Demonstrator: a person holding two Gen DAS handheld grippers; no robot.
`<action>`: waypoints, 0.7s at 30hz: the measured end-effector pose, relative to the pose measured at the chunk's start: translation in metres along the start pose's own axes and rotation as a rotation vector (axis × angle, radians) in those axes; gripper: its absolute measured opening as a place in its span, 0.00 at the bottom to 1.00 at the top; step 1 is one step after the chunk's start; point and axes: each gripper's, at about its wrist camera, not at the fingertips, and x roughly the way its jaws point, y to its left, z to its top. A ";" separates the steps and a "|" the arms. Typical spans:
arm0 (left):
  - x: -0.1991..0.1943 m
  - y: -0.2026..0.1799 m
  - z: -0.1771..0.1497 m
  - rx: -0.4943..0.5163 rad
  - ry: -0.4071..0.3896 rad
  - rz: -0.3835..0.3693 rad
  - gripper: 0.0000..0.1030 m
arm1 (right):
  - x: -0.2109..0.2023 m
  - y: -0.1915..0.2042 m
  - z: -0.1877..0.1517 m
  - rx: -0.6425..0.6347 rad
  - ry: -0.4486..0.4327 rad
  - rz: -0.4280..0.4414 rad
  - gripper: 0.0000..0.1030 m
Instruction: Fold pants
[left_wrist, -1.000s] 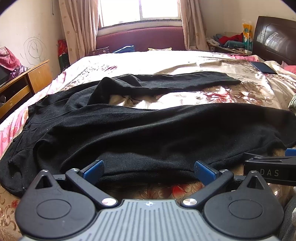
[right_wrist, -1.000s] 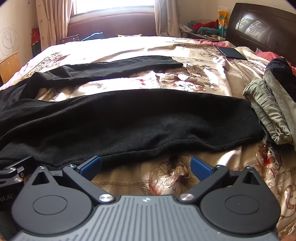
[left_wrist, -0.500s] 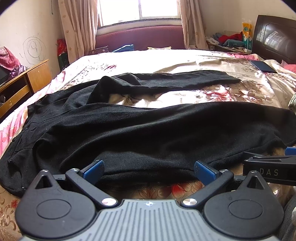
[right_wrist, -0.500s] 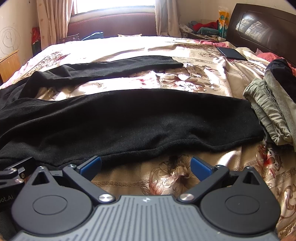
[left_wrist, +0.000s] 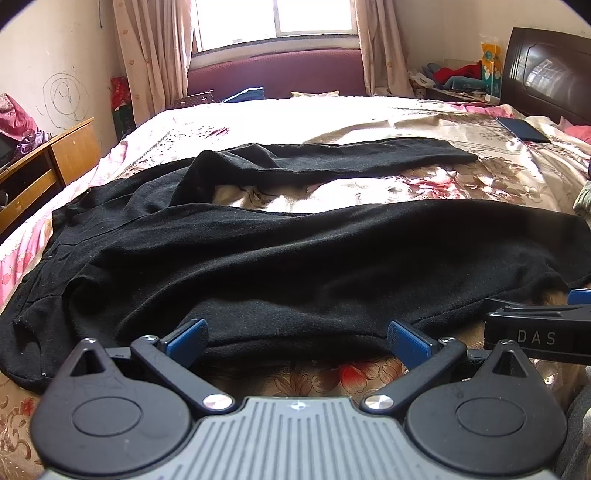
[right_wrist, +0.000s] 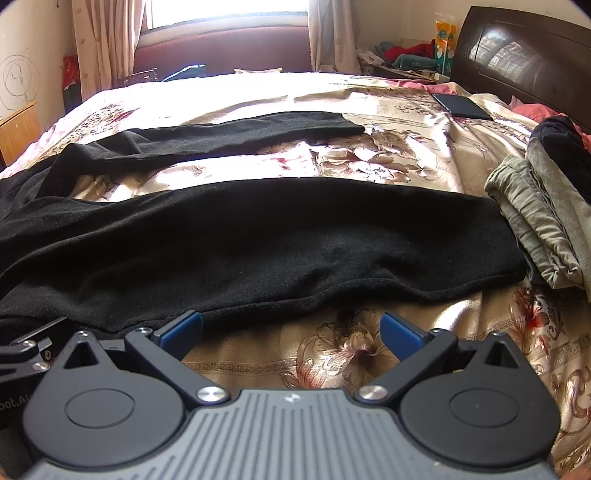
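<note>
Black pants (left_wrist: 280, 258) lie spread flat across the bed, waist at the left, two legs running right with a gap between them. They also show in the right wrist view (right_wrist: 258, 236). My left gripper (left_wrist: 297, 334) is open and empty, its blue pads at the near edge of the near leg. My right gripper (right_wrist: 291, 326) is open and empty, just in front of the near leg's hem edge, over the bedspread. The right gripper's body shows at the right of the left wrist view (left_wrist: 535, 330).
A floral satin bedspread (right_wrist: 388, 155) covers the bed. Folded grey-green clothes (right_wrist: 543, 206) lie at the right by the leg cuffs. A dark flat device (right_wrist: 461, 105) lies near the dark headboard (right_wrist: 524, 55). A wooden desk (left_wrist: 40, 166) stands at the left.
Both grippers stay open and nearly still. The left wrist view has tilted slightly, so the pants sit a little lower in frame.
</note>
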 end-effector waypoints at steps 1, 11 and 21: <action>0.000 0.000 0.000 0.001 0.000 0.000 1.00 | 0.000 0.000 0.000 0.000 0.000 0.000 0.99; 0.000 0.000 0.000 0.002 0.002 -0.003 1.00 | 0.000 0.000 0.000 0.000 0.000 0.000 0.99; 0.001 -0.001 -0.001 0.007 0.006 -0.005 1.00 | 0.000 0.000 0.000 0.000 0.001 -0.001 0.99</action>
